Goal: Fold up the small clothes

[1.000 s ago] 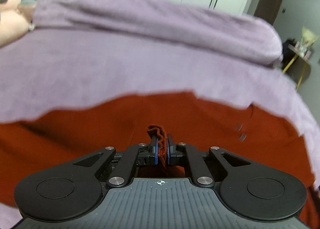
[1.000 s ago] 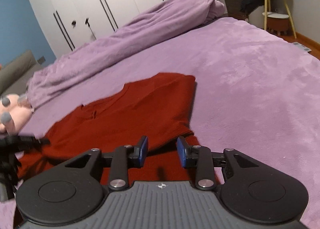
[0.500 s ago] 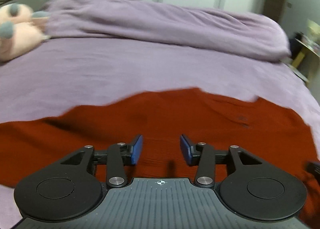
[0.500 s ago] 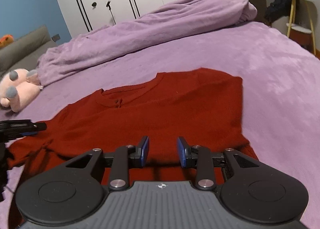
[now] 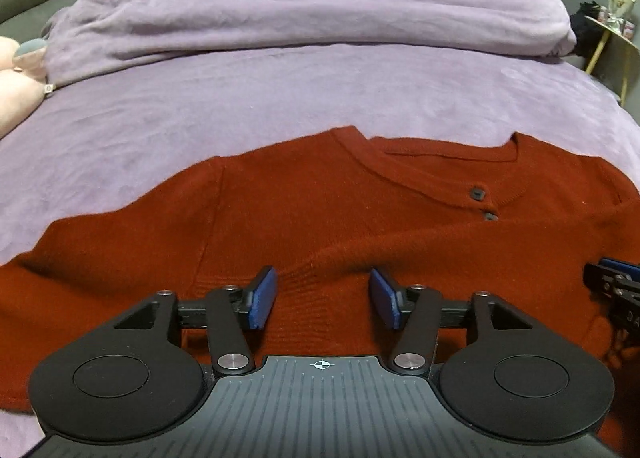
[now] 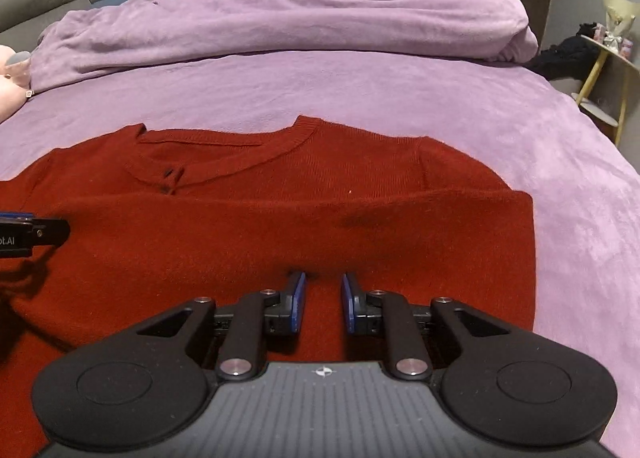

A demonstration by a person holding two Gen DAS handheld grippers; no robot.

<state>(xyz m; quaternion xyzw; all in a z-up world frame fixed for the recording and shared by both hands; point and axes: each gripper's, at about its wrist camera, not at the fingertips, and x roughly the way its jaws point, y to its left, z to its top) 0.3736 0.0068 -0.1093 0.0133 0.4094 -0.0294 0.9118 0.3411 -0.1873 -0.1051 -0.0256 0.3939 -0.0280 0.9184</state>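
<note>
Sweater [image 5: 320, 226], a red knitted one, lies under both claws: the left gripper [image 5: 323, 303] hangs above it with fingers wide apart, holding nothing, and the right gripper [image 6: 323, 301] is also released, its gap narrower. It seems they let go so the folded-over part can settle flat. The sweater lies on the purple bed [image 6: 400, 90], its right side near the right edge, with free room toward the rolled duvet [image 6: 280, 18].
</note>
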